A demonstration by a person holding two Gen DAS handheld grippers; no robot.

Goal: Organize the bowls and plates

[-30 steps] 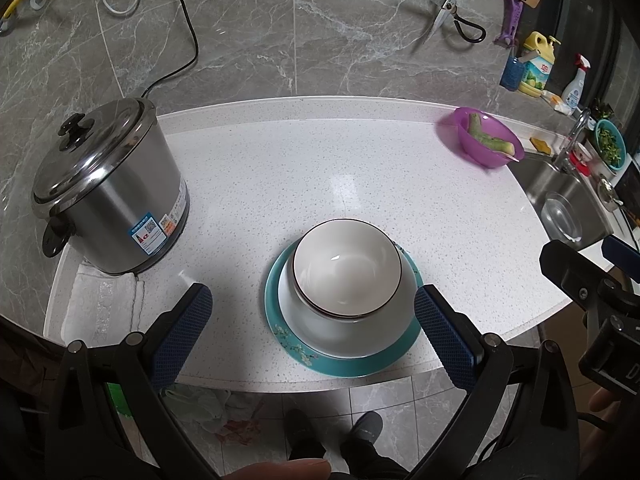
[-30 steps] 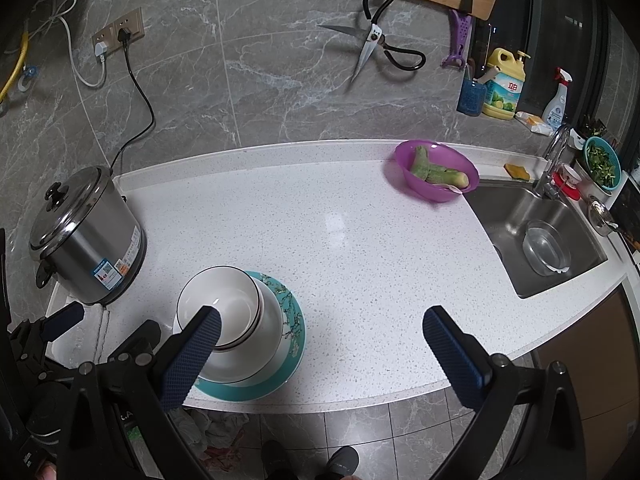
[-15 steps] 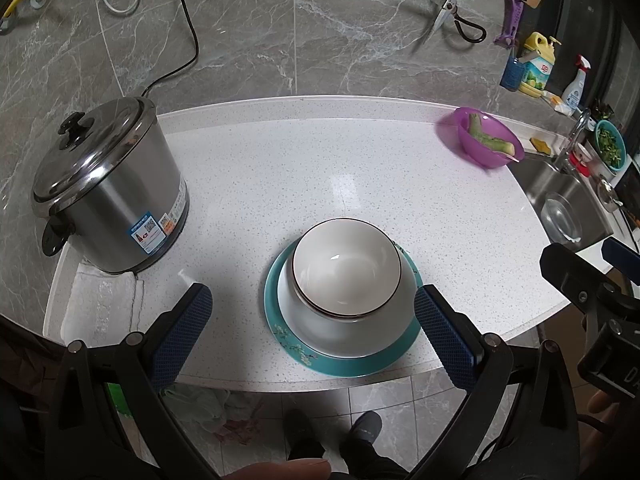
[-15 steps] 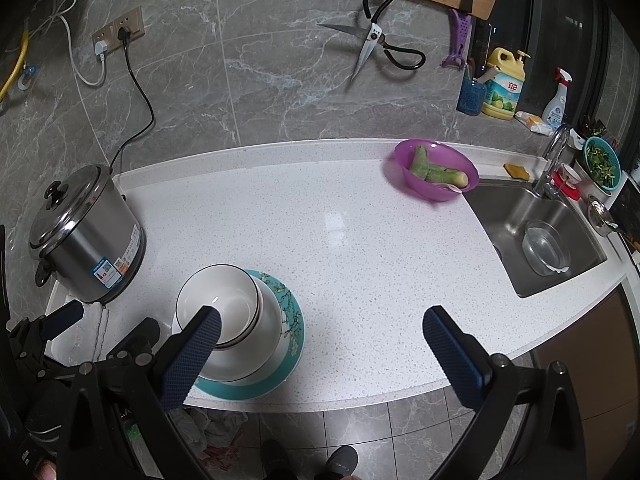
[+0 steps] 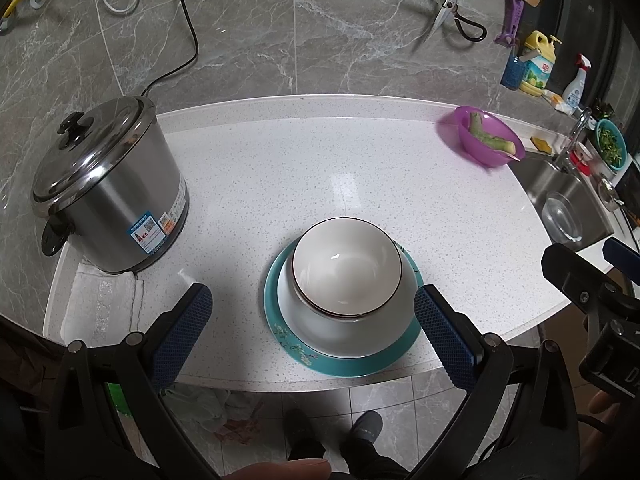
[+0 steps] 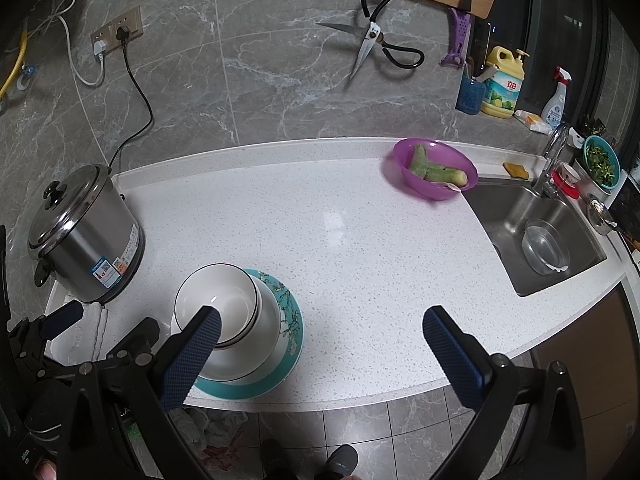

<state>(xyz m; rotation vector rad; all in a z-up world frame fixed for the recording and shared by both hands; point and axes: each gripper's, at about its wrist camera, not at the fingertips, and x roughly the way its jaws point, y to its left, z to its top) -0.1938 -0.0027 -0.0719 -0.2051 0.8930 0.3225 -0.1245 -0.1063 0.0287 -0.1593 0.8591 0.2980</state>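
- White bowls [image 5: 346, 268], nested two deep, sit on a teal plate [image 5: 340, 364] near the counter's [image 5: 320, 168] front edge; from the left wrist, the left gripper [image 5: 312, 334] hangs spread wide and empty, its blue pads flanking the stack without touching; a steel cooker [image 5: 108, 188] stands left.
- From the right wrist, the right gripper [image 6: 318, 354] is likewise released, holding nothing; the stack lies just behind its left finger [image 6: 190, 356]; a purple bowl [image 6: 434, 174] sits beside the sink [image 6: 536, 232].

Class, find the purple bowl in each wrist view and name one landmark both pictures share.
Left wrist: the purple bowl sits upper right, far across the counter, beside the sink.
Right wrist: the purple bowl sits right of centre, above the middle, at the sink's near corner.
Shared landmark: the steel rice cooker at left.
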